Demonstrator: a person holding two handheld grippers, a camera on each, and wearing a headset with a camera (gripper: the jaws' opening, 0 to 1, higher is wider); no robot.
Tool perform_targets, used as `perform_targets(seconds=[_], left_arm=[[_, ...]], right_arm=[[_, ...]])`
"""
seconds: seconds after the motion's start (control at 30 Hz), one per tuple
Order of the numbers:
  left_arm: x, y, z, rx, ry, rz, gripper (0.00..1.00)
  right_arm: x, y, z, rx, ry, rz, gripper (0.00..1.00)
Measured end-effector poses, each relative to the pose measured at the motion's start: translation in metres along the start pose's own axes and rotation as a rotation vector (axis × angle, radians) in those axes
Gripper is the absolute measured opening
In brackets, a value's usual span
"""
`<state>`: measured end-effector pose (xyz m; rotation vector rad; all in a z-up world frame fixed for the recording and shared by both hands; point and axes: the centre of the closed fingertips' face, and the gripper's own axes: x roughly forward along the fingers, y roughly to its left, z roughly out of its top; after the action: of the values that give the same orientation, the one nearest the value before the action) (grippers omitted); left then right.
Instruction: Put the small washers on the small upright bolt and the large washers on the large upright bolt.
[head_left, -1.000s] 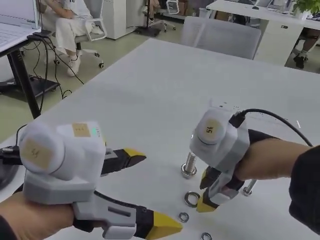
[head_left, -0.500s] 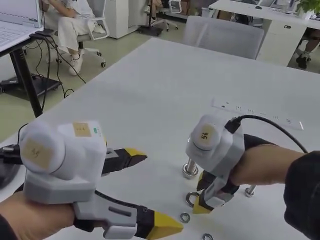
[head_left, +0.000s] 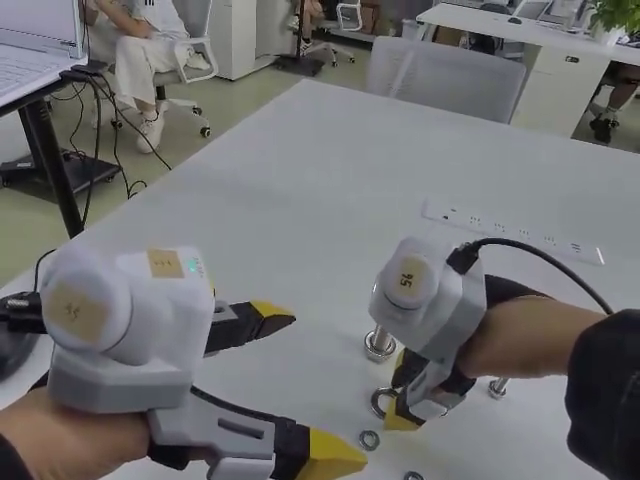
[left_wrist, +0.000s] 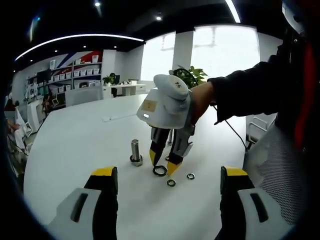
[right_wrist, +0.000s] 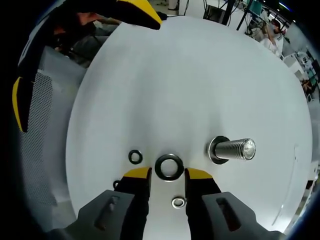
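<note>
The large bolt (head_left: 380, 340) (right_wrist: 232, 149) (left_wrist: 136, 151) stands upright on the white table (head_left: 330, 190). A large washer (right_wrist: 168, 167) (head_left: 380, 403) (left_wrist: 160, 170) lies flat in front of it, and my right gripper (right_wrist: 168, 175) (head_left: 402, 412) (left_wrist: 162, 162) points down with its open jaws straddling the washer's near edge. Small washers (right_wrist: 135, 156) (right_wrist: 178, 202) (head_left: 369, 439) lie close by. The small bolt (head_left: 497, 385) peeks out behind the right hand. My left gripper (head_left: 302, 385) (left_wrist: 169, 174) hovers open and empty at the near left.
A white power strip (head_left: 510, 235) lies further back on the table. A grey chair (head_left: 450, 75) stands at the far edge, and a person (head_left: 140, 40) sits at the back left. A desk with cables (head_left: 60, 120) is off the table's left side.
My right gripper has shifted slightly left and down, closer over the large washer. The left gripper has stayed put.
</note>
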<state>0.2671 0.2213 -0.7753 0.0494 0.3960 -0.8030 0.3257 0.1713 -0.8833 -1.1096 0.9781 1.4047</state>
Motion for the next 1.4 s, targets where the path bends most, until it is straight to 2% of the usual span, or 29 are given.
perform_targets(seconds=[0.83, 1.4], left_arm=[[-0.0012, 0.0008, 0.0004, -0.001, -0.003, 0.003, 0.84], [-0.0003, 0.0015, -0.0007, -0.001, 0.001, 0.003, 0.84]], right_arm=[[0.0003, -0.0007, 0.0013, -0.003, 0.004, 0.002, 0.24], [-0.0038, -0.0002, -0.0047, 0.001, 0.019, 0.012, 0.24]])
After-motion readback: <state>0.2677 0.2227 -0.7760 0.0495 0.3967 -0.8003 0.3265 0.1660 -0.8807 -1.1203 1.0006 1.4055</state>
